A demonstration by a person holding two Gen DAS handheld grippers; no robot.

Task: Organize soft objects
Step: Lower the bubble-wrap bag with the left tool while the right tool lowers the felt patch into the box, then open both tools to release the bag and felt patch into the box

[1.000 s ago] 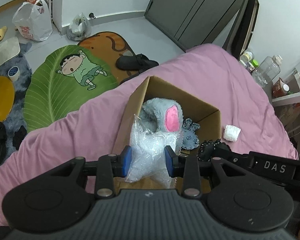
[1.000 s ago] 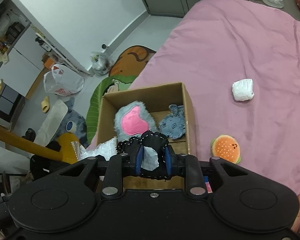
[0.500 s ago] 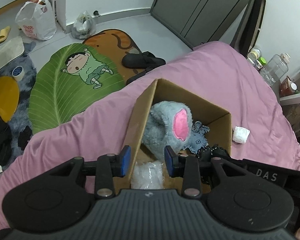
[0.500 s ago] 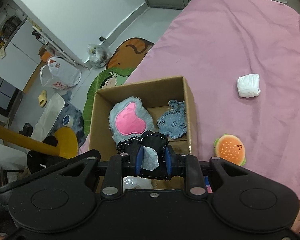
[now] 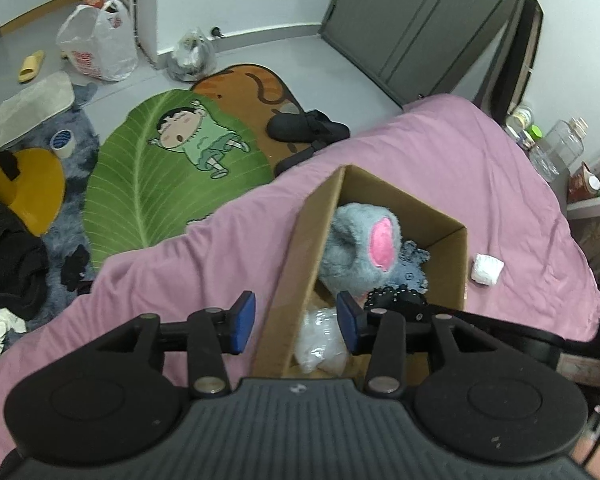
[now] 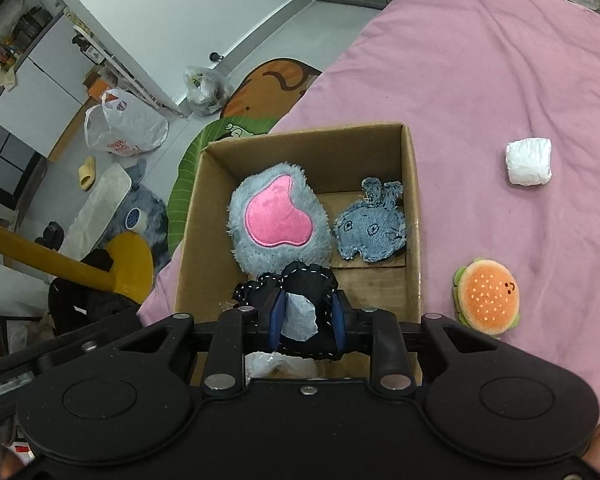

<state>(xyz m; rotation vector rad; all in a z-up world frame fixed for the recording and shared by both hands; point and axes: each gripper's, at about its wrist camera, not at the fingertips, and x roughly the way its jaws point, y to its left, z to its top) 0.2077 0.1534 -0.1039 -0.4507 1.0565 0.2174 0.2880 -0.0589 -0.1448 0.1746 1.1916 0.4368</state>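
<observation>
A cardboard box (image 6: 410, 200) (image 5: 300, 256) stands on the pink bed. Inside lie a grey furry toy with a pink patch (image 6: 278, 220) (image 5: 360, 248), a blue denim toy (image 6: 372, 228) and a clear plastic bag (image 5: 322, 340). My left gripper (image 5: 296, 318) hangs above the box's near wall, its jaws opening, nothing between the pads; the bag lies below them in the box. My right gripper (image 6: 308, 318) is shut on a black stitched fabric toy (image 6: 306, 292) over the near end of the box. A burger plush (image 6: 486, 296) and a white bundle (image 6: 528, 162) (image 5: 487, 269) lie on the bed.
The pink bed (image 6: 500, 80) stretches right of the box. On the floor lie a green leaf rug (image 5: 160, 176), black slippers (image 5: 308, 130), a white plastic bag (image 5: 98, 46) and a yellow stool (image 5: 36, 184). Bottles (image 5: 560, 148) stand at the far right.
My left gripper let go of the clear plastic bag, which dropped into the box, then rose and spread its jaws. My right gripper moved over the box with the black toy.
</observation>
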